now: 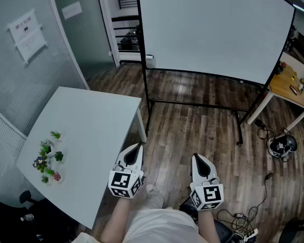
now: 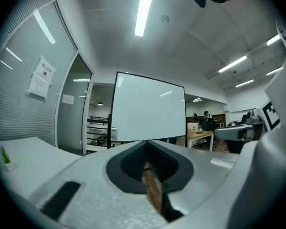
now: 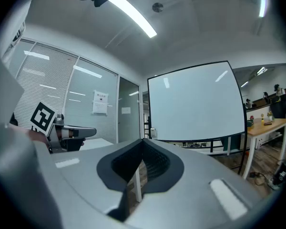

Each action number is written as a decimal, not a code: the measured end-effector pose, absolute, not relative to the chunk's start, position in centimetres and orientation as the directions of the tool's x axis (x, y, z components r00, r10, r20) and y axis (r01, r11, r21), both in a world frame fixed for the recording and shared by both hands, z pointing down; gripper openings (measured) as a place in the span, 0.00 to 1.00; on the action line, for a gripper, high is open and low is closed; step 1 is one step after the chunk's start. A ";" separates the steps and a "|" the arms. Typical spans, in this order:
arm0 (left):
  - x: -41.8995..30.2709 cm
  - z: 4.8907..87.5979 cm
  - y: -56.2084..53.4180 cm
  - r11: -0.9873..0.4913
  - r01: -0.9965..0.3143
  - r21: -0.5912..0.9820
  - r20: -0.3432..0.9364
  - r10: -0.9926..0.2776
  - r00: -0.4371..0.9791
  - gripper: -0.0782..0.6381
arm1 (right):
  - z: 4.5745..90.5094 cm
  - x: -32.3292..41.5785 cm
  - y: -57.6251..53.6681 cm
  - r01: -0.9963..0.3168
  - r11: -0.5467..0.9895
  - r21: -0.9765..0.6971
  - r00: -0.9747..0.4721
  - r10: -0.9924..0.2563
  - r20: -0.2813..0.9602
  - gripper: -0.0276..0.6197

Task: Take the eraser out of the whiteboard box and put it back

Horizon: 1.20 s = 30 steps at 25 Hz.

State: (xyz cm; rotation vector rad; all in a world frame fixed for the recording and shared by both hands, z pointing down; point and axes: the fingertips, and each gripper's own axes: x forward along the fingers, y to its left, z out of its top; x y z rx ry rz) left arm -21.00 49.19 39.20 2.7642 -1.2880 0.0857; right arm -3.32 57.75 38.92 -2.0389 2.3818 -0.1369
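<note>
the left gripper (image 2: 145,144) has its jaws pressed together with nothing between them. the right gripper (image 3: 143,146) is the same, jaws closed and empty. both are held level and side by side, a little apart, low in front of the person's body and pointing toward the whiteboard (image 1: 213,29). the forearms run back to the bottom edge of the head view. the left gripper hangs at the right edge of the table (image 1: 86,130), the right gripper over the floor (image 1: 192,110)

a small white box (image 1: 150,61) sits at the whiteboard's lower left corner, well apart from both grippers. the eraser cannot be made out in any view

only the head view shows the cluster of plants (image 1: 48,158) near the table's left edge, the cables (image 1: 243,219) and a round device (image 1: 281,146) on the floor at the right. the left gripper view catches just one plant and, at its right edge, the right gripper's cube (image 2: 271,116). the right gripper view shows the left gripper's cube (image 3: 42,117), a notice (image 3: 100,103) on the glass wall and the desk (image 3: 269,128) right of the whiteboard
</note>
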 end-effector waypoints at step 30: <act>-17.6 40.4 43.9 -0.667 -0.734 0.132 0.034 -0.737 0.675 0.66 | 39.6 -1.4 52.5 -0.980 0.179 -0.086 -0.183 -0.983 0.034 0.44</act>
